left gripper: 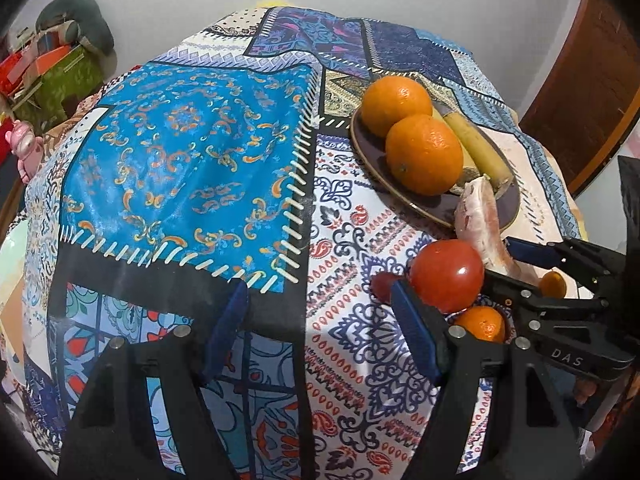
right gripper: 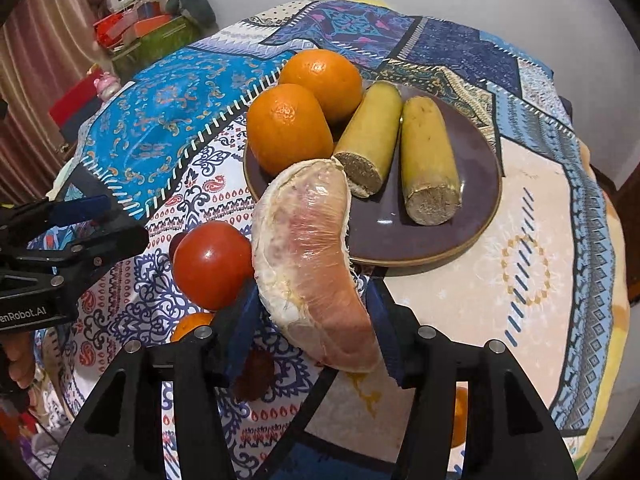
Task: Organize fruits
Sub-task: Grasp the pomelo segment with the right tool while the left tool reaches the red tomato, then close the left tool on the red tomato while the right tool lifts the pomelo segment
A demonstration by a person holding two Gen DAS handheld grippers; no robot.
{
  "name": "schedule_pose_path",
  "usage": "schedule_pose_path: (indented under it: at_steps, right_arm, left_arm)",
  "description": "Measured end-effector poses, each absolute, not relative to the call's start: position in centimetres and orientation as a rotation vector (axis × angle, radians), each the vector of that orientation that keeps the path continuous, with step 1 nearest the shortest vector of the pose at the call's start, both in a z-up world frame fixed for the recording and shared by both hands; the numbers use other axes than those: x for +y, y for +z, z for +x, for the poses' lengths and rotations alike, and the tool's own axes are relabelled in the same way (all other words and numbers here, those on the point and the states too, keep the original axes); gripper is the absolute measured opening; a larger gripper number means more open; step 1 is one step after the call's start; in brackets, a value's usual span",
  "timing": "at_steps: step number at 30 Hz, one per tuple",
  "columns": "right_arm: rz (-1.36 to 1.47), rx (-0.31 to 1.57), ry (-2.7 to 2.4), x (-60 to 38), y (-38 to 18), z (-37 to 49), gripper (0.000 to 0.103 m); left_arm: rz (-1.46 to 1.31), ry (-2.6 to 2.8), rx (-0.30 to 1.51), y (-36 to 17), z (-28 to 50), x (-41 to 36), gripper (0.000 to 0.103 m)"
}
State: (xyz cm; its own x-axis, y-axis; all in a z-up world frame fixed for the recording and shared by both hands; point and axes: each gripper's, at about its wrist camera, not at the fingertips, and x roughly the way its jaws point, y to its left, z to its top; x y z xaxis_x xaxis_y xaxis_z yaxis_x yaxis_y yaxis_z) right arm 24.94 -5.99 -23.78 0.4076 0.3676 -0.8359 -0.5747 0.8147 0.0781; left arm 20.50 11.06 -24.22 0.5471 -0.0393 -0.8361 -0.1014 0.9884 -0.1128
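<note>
My right gripper (right gripper: 312,312) is shut on a peeled pomelo segment (right gripper: 308,256), pale pink in clear wrap, held above the table at the near rim of the purple plate (right gripper: 400,240). The segment also shows in the left wrist view (left gripper: 480,220). The plate holds two oranges (right gripper: 290,128) (right gripper: 322,80) and two cut sugarcane pieces (right gripper: 370,136) (right gripper: 428,160). A red tomato (right gripper: 214,264) sits on the cloth just left of the segment. My left gripper (left gripper: 320,312) is open and empty, with the tomato (left gripper: 446,274) by its right finger.
A small orange (left gripper: 482,322) and a dark red fruit (left gripper: 384,286) lie near the tomato. A patterned cloth (left gripper: 180,160) covers the round table. Boxes and a cushion (left gripper: 60,60) stand beyond the far left edge. A wooden door (left gripper: 592,100) is at the right.
</note>
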Motion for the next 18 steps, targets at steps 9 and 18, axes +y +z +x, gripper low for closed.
schedule_pose_path:
  at_steps: [9,18]
  right_arm:
    - [-0.209,0.974,0.590,-7.4,-23.6,24.2,0.047]
    - [-0.168,1.011,0.528,-11.4,-23.9,23.9,0.047]
  left_arm:
    - [-0.129,-0.029,0.956,-22.5,20.7,8.2,0.073]
    - [-0.100,-0.093,0.967,-23.3,21.6,5.1,0.070]
